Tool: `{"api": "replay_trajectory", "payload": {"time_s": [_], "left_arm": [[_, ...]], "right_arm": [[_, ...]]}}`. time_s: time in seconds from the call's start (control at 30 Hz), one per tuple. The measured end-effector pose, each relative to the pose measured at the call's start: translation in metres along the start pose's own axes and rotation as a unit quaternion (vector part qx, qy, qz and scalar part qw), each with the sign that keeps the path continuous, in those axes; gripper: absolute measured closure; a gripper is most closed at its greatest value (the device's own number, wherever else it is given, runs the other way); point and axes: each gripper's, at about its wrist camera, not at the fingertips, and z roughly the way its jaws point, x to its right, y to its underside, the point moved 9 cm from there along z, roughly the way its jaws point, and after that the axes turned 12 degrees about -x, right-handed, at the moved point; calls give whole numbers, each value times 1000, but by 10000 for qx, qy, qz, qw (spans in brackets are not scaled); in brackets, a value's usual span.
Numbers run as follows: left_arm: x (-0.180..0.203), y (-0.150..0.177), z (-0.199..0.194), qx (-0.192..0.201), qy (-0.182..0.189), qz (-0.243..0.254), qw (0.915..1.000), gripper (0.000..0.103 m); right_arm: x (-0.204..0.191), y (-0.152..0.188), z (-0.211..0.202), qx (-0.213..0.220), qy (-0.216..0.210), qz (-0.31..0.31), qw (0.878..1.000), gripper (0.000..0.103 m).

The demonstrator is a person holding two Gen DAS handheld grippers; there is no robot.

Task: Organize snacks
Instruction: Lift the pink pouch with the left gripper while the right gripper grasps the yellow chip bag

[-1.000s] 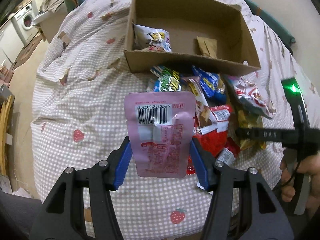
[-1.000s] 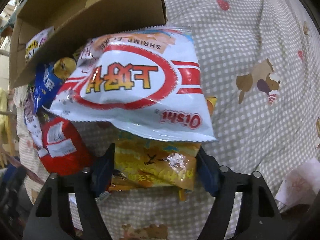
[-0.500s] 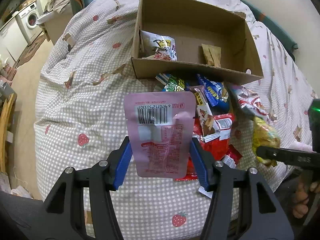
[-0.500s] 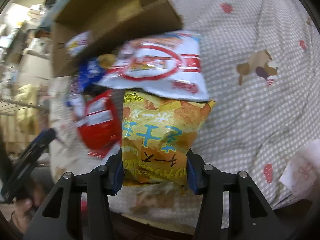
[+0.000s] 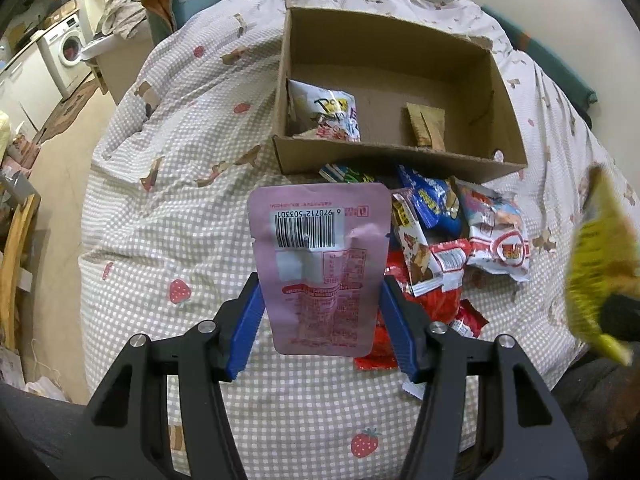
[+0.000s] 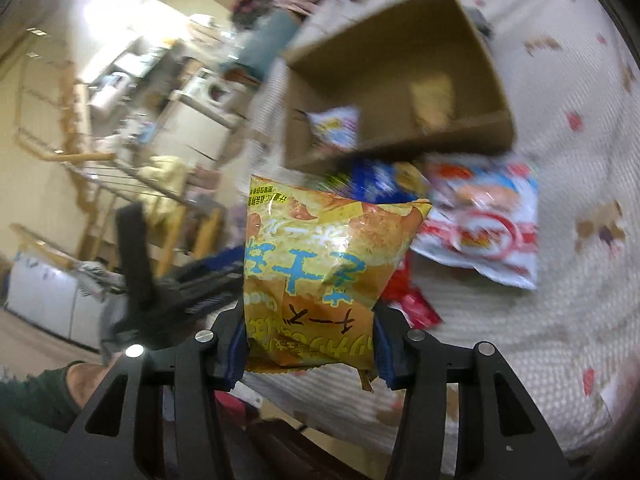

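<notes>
At centre frame, left gripper [image 5: 320, 312] clamps the pink pouch [image 5: 320, 268], right gripper [image 6: 308, 344] the yellow bag [image 6: 320, 280]; next, carry both into the box [image 5: 400, 160].

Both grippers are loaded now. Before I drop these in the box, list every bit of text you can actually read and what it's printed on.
"6 970712 503301": barcode number, printed upside down, on the pink pouch in the left gripper.
Pink pouch fine print: too small to read.
Yellow chip bag in the right gripper: large blue and black non-Latin characters, blurred, not readable.
White bag in the cardboard box: starts "P", rest unclear.
</notes>
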Motion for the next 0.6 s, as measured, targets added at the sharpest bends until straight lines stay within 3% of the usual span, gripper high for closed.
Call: {"api": "replay_trajectory", "payload": {"time_s": [0.13, 0.3, 0.6], "left_arm": [[-2, -6, -8, 157, -19, -20, 9999, 49], [-2, -14, -20, 337, -14, 11, 9994, 49], [-8, -50, -49, 631, -20, -47, 9980, 49]], "right_arm": [[-19, -15, -18, 591, -68, -172, 9981, 51], [-20, -40, -37, 1294, 174, -141, 9913, 51], [-1, -72, -63, 1701, 532, 32, 9840, 51]]}}
